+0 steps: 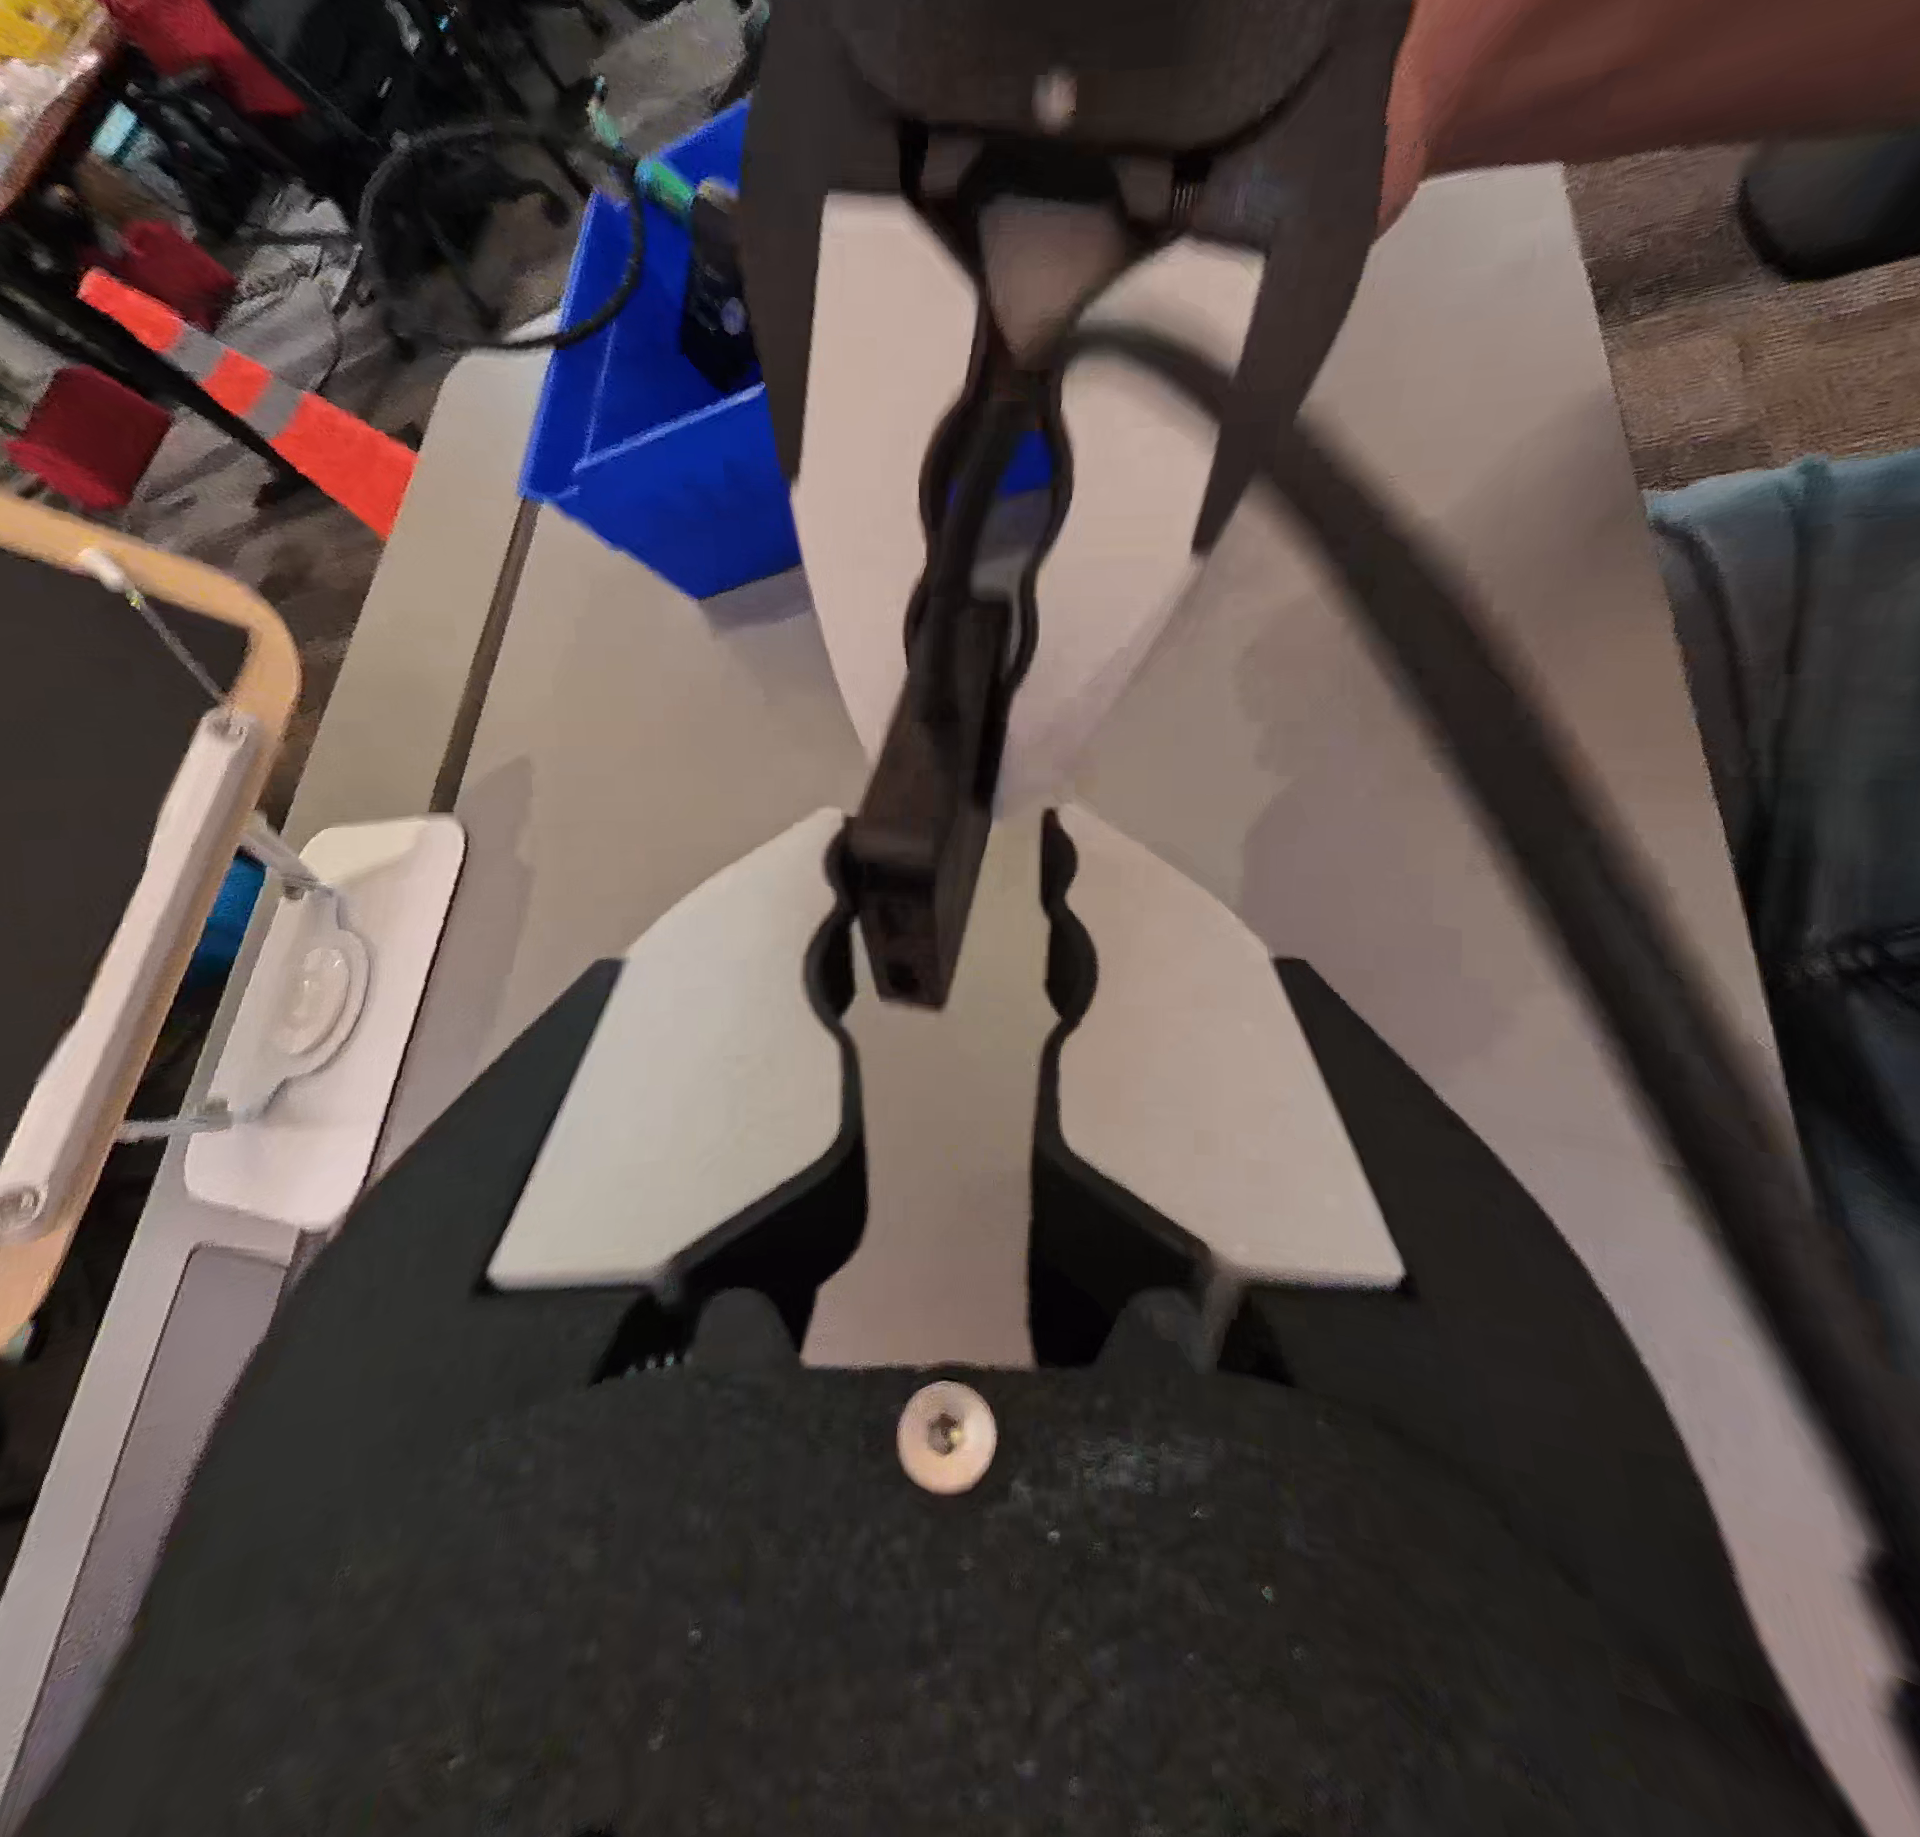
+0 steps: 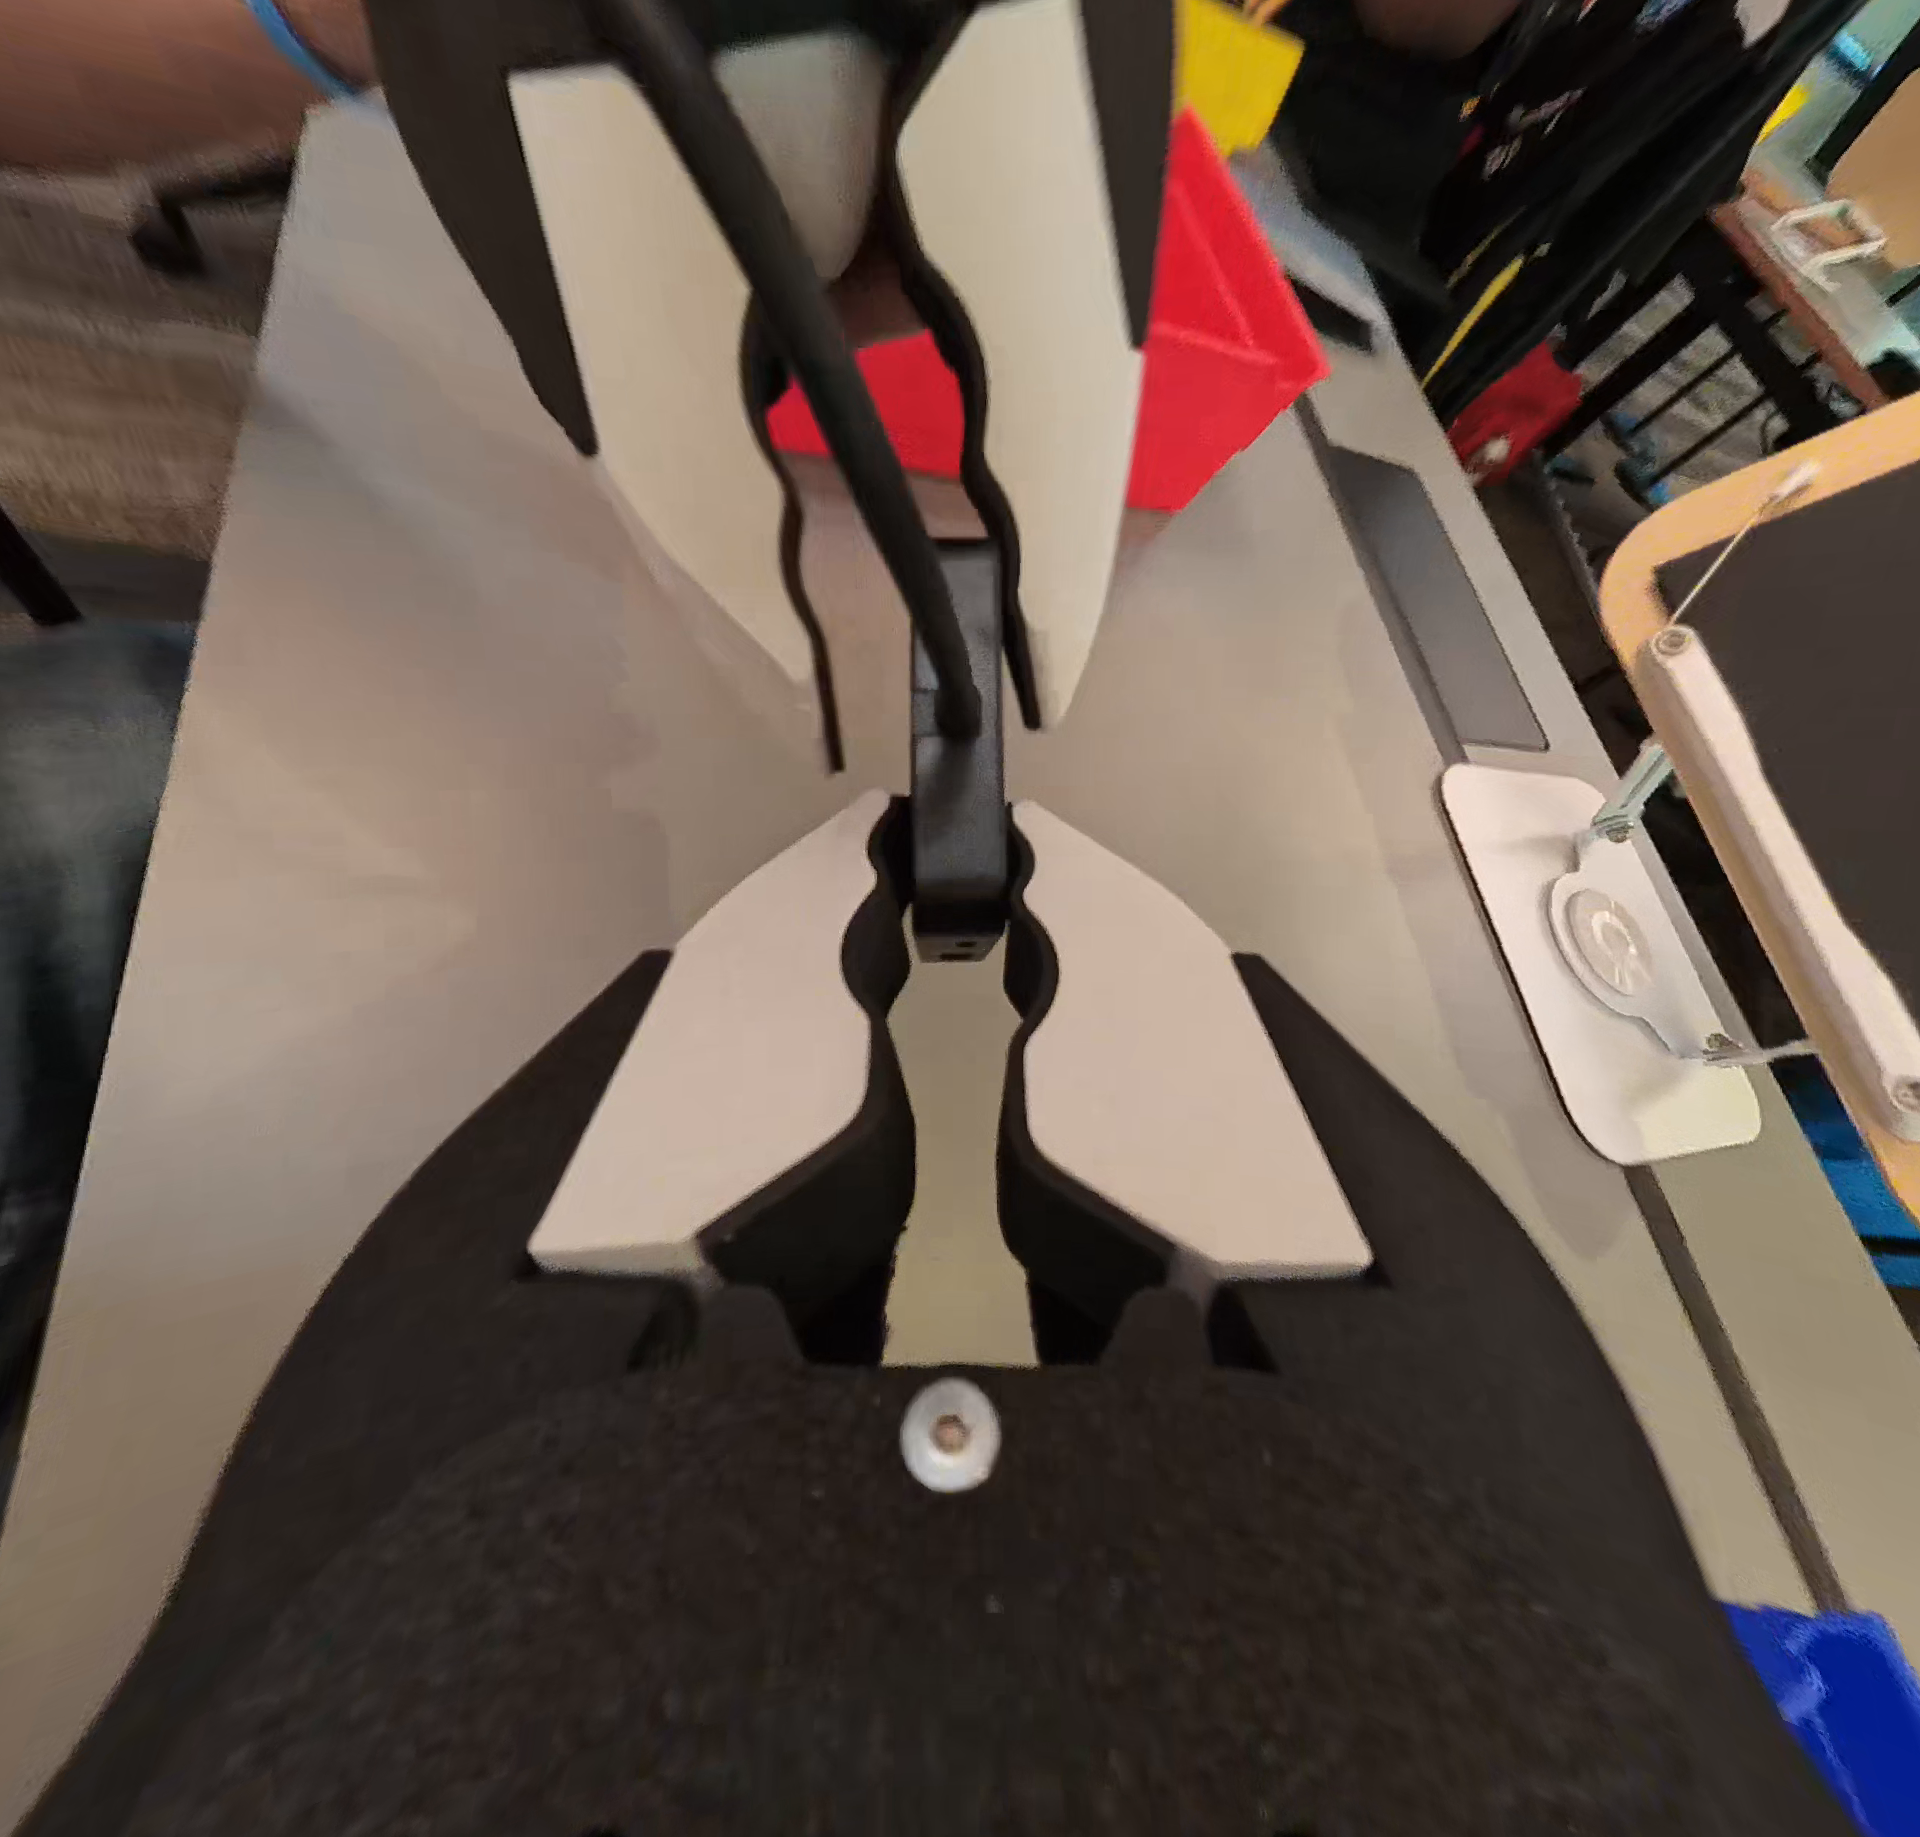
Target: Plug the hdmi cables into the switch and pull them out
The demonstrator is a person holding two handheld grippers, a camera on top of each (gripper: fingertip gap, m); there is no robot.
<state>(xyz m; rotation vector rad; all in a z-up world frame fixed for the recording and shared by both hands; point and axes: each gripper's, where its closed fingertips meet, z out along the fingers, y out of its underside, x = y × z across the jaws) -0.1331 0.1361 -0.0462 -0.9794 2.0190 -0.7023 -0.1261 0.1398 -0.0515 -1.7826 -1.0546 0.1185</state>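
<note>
A black HDMI switch (image 2: 956, 852), a narrow box, is held above the white table (image 2: 416, 644) by my right gripper (image 2: 954, 821), which is shut on it. A black HDMI cable (image 2: 831, 353) ends at the switch's upper side, just past the right fingertips. My left gripper (image 1: 940, 831) faces the right gripper (image 1: 971, 634) and is open. The free end of the switch (image 1: 914, 914) lies between its fingertips, against the left one. The cable (image 1: 1507, 748) arcs off to the right. The left gripper also shows in the right wrist view (image 2: 932, 738), open.
A blue bin (image 1: 665, 437) and a red bin (image 2: 1216, 353) stand at the table's far ends, with a yellow bin (image 2: 1236, 62) beyond. A white plate (image 2: 1600, 966) with a clamp sits at the table edge beside a wood-framed black board (image 2: 1818, 696). A person's forearm (image 1: 1662, 42) is close.
</note>
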